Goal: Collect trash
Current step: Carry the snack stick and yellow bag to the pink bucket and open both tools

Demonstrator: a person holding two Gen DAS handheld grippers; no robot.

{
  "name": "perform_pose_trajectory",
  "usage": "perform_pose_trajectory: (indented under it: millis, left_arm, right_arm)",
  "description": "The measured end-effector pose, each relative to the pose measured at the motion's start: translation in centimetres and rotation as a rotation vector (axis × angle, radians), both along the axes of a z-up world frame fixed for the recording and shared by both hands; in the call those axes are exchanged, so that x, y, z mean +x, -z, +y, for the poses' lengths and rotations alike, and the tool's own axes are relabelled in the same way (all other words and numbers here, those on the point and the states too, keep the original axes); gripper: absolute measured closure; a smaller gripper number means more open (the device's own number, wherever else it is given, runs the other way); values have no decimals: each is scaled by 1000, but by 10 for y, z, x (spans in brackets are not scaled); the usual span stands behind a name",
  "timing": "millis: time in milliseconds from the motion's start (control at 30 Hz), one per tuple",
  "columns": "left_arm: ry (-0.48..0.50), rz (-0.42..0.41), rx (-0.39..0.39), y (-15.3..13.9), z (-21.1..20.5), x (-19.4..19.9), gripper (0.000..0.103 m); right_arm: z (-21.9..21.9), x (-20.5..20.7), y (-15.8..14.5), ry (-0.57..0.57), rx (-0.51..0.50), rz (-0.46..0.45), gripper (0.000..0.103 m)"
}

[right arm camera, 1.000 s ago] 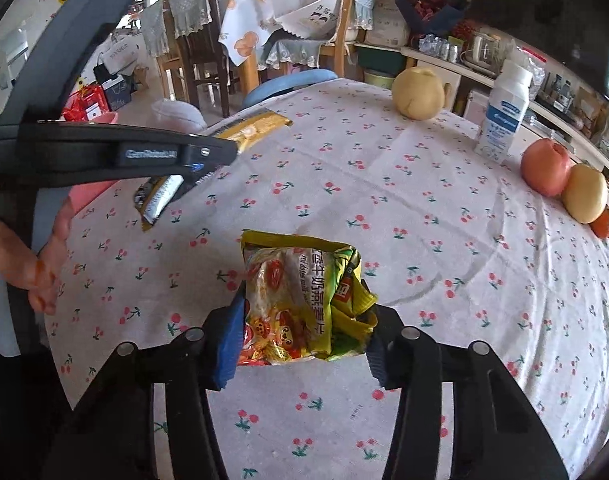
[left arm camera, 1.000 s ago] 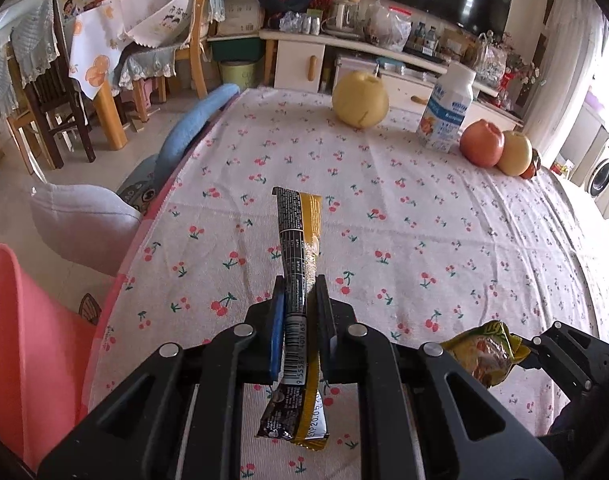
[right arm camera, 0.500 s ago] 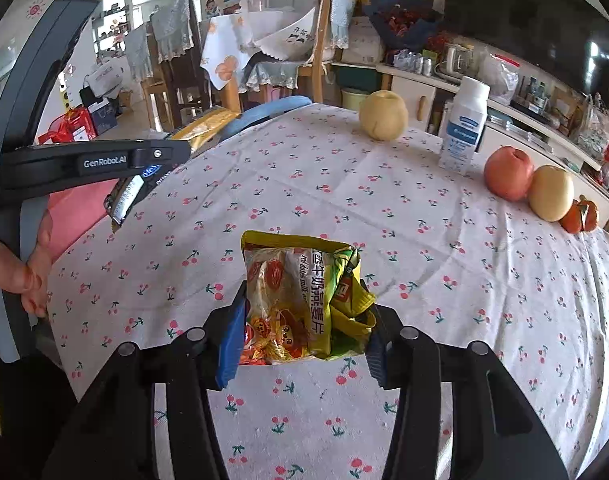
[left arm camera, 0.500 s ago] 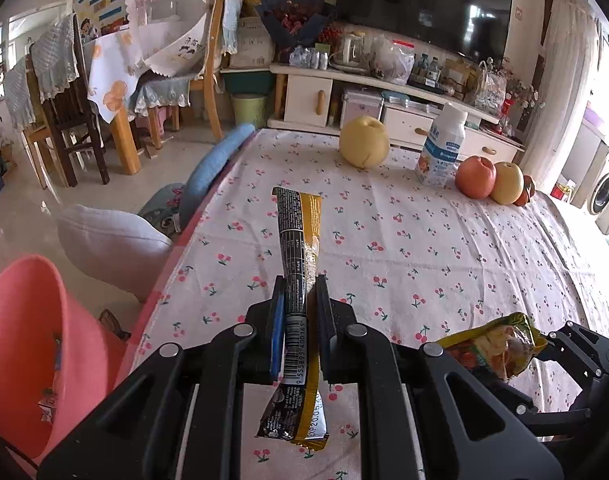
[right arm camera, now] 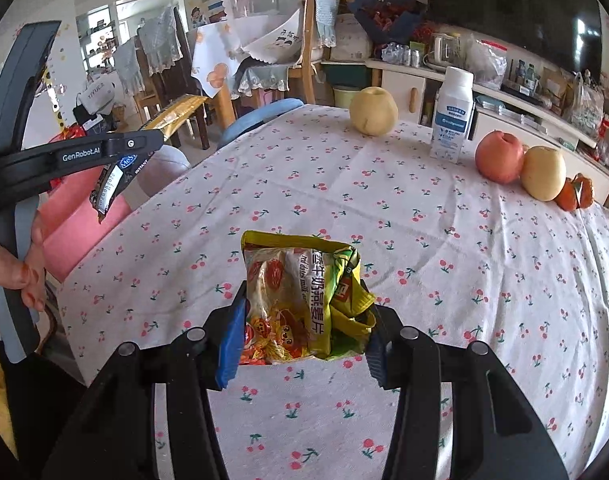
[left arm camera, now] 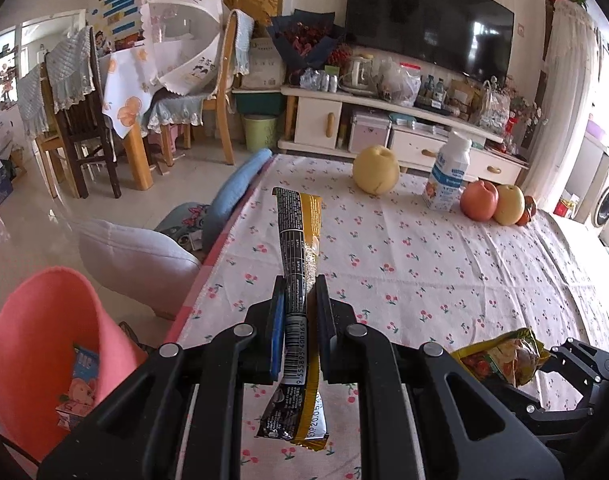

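My left gripper (left arm camera: 298, 300) is shut on a long black and gold stick wrapper (left arm camera: 298, 232), held upright above the table's left edge. The same wrapper (right arm camera: 172, 114) shows in the right wrist view, clamped in the left gripper (right arm camera: 144, 144) off to the left. My right gripper (right arm camera: 304, 320) is shut on a crumpled yellow snack bag (right arm camera: 300, 292), lifted over the cherry-print tablecloth (right arm camera: 384, 208). In the left wrist view that bag (left arm camera: 500, 356) sits at the lower right. A pink bin (left arm camera: 36, 352) stands on the floor below left, with a small carton inside.
At the table's far side stand a yellow pear (left arm camera: 375, 174), a white milk bottle (left arm camera: 447, 178), a red apple (left arm camera: 479, 200), another yellow fruit (left arm camera: 510, 204) and small orange fruit. A blue chair back (left arm camera: 236, 184) and a grey cushion (left arm camera: 140, 256) flank the table's left edge.
Both grippers have risen with their wrappers and tilted up, so more of the room shows. The pink bin has come further into the left wrist view.
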State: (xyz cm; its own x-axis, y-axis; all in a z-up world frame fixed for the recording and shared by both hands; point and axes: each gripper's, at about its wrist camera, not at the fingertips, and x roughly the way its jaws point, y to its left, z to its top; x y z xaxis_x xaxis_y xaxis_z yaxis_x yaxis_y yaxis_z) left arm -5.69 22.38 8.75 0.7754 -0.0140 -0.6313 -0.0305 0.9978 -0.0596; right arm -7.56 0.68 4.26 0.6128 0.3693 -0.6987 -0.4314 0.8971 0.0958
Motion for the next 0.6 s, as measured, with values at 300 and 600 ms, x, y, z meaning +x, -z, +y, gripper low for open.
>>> perform_pose_trajectory:
  millis: [300, 600]
  left_arm:
    - [-40, -45, -21, -13, 24, -11, 88]
    - [-97, -83, -71, -23, 58, -23, 88]
  right_arm:
    - [8, -2, -5, -3, 52, 24, 52]
    - [30, -3, -14, -20, 60, 17, 53]
